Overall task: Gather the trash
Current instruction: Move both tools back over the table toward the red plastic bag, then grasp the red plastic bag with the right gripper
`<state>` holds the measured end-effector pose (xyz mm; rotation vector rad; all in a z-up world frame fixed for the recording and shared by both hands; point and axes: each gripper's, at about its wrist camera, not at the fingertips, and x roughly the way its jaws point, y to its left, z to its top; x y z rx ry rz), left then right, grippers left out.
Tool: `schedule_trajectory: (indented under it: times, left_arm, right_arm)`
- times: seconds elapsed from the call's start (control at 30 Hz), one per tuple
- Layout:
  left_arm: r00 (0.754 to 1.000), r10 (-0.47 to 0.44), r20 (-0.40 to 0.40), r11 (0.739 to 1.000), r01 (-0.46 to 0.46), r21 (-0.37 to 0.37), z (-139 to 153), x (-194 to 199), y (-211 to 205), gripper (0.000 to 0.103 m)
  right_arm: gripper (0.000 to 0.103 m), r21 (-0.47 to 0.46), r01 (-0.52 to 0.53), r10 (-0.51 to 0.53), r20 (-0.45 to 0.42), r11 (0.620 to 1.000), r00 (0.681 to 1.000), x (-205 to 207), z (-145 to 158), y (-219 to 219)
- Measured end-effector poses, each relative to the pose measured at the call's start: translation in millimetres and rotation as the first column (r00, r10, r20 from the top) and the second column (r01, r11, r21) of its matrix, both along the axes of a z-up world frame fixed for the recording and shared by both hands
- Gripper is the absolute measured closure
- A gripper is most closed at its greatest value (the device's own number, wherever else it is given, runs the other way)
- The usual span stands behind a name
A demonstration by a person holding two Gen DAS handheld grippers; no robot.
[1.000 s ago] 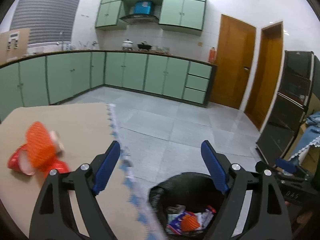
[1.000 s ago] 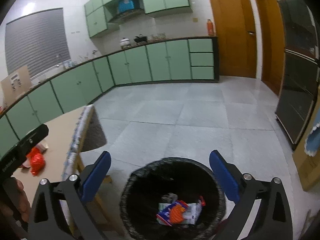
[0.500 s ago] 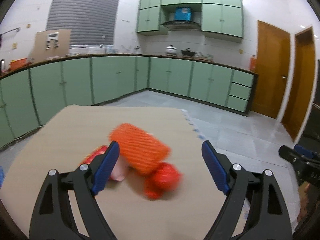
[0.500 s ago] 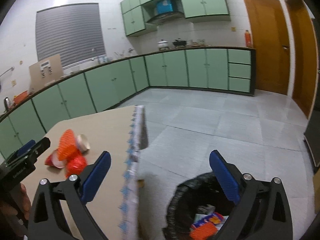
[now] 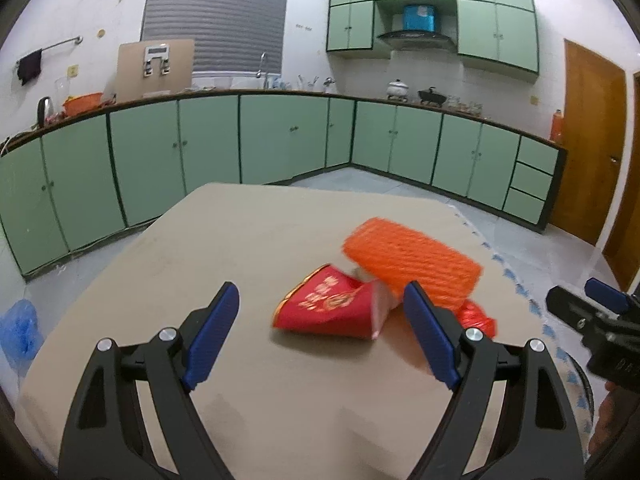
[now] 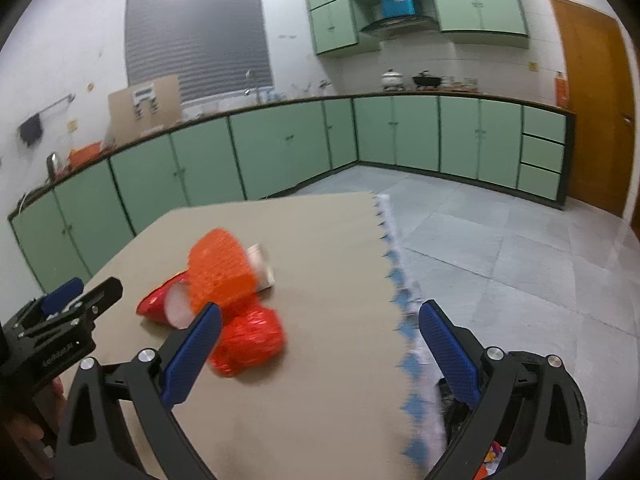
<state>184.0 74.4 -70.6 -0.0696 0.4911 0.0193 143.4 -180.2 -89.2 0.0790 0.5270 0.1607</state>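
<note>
Red and lying on its side, the paper cup point(image 5: 328, 312) sits mid-worktop point(image 5: 248, 240), touching the orange foam net point(image 5: 412, 260) and a crumpled red wrapper point(image 6: 250, 338). Your left gripper point(image 5: 320, 336) hangs spread wide just before the cup, holding nothing; your right gripper point(image 6: 320, 352) is spread too, at the worktop's edge above the bin point(image 6: 576, 400).

It was a home kitchen: green base cabinets point(image 5: 280, 140) ran along the far walls, wall cupboards point(image 5: 496, 28) flanked a range hood point(image 5: 416, 36), and pots point(image 5: 398, 89) stood on the counter.
</note>
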Motion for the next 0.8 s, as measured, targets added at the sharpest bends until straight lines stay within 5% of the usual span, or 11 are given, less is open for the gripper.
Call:
schedule_trajectory:
  times: [0.5,0.67,0.8]
  left_arm:
    - [1.000,0.014,-0.021,1.000,-0.014,-0.005,-9.7,2.7,20.6,0.022]
    - [0.999,0.012,-0.030,1.000,-0.012,-0.012,-13.4,5.8,18.6,0.022]
    - [0.999,0.006,-0.034,1.000,-0.007,-0.015,-14.9,6.6,13.8,0.022]
  right_arm:
    - [0.018,-0.035,-0.067,0.062,-0.130,0.997,0.990,35.2,-34.3,41.8]
    - [0.055,-0.011,-0.123,0.119,-0.185,0.992,0.976,44.3,-41.1,43.7]
    - [0.061,-0.002,-0.153,0.150,-0.176,0.988,0.973,39.9,-39.3,42.2]
